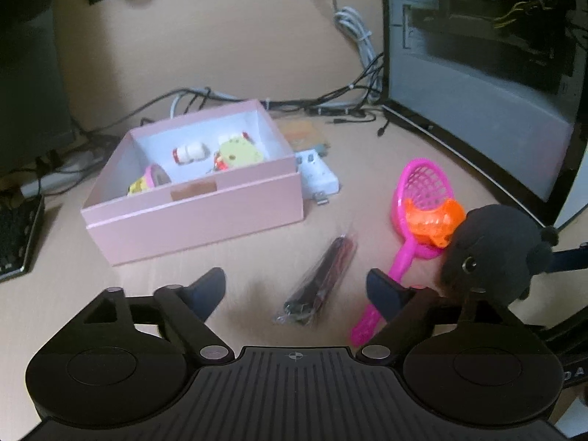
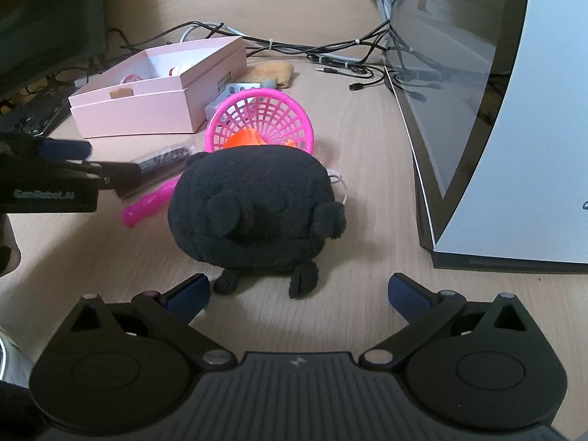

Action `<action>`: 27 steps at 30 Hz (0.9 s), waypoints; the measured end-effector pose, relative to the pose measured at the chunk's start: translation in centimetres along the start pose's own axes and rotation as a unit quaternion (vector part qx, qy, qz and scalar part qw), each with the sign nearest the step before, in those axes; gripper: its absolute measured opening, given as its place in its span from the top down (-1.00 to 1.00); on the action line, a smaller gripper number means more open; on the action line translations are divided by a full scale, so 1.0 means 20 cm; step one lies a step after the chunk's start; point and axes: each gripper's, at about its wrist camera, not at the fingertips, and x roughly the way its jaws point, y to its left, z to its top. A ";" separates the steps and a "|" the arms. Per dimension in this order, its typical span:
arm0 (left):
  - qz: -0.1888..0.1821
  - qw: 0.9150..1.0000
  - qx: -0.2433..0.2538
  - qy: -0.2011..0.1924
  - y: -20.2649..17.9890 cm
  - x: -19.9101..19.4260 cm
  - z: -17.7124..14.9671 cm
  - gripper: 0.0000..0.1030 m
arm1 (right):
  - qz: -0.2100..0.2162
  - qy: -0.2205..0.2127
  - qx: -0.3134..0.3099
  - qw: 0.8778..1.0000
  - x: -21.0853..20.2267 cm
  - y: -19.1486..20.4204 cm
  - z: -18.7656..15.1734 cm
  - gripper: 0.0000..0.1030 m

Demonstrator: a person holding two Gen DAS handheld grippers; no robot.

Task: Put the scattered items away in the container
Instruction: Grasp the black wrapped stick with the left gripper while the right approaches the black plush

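Note:
A pink box (image 1: 205, 217) sits on the desk with several small toys inside; it also shows in the right wrist view (image 2: 147, 110). A dark packet in clear wrap (image 1: 323, 279) lies between the fingers of my open, empty left gripper (image 1: 296, 288). A pink toy net (image 1: 422, 198) holds an orange toy (image 1: 437, 222). A black plush (image 2: 253, 209) lies just ahead of my open, empty right gripper (image 2: 299, 292). The plush (image 1: 492, 253) is at the left gripper's right side. The net (image 2: 261, 121) stands behind the plush.
A computer case (image 2: 514, 110) stands on the right. Cables (image 1: 330, 103) run along the back. A white adapter (image 1: 319, 176) and an orange packet (image 1: 301, 134) lie behind the box. A keyboard (image 1: 14, 235) is at the left edge.

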 end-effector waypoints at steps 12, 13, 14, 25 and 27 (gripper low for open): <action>-0.010 0.999 0.043 0.009 -0.09 0.10 0.02 -0.41 | -0.001 -0.004 -0.003 1.000 0.01 0.01 0.01 -1.00; -0.016 0.999 0.035 0.012 -0.09 0.11 0.03 -0.38 | -0.002 -0.006 -0.002 1.000 0.00 0.01 0.01 -1.00; -0.021 0.999 0.032 0.012 -0.08 0.12 0.03 -0.36 | -0.002 -0.008 -0.001 1.000 0.00 0.01 0.00 -1.00; 0.026 1.000 -0.007 0.016 0.16 0.05 -0.02 0.06 | -0.014 -0.032 0.009 0.999 -0.01 0.03 -0.03 -1.00; 0.056 0.997 -0.039 0.033 0.26 0.04 -0.02 0.07 | -0.018 -0.039 0.013 0.999 -0.01 0.04 -0.04 -1.00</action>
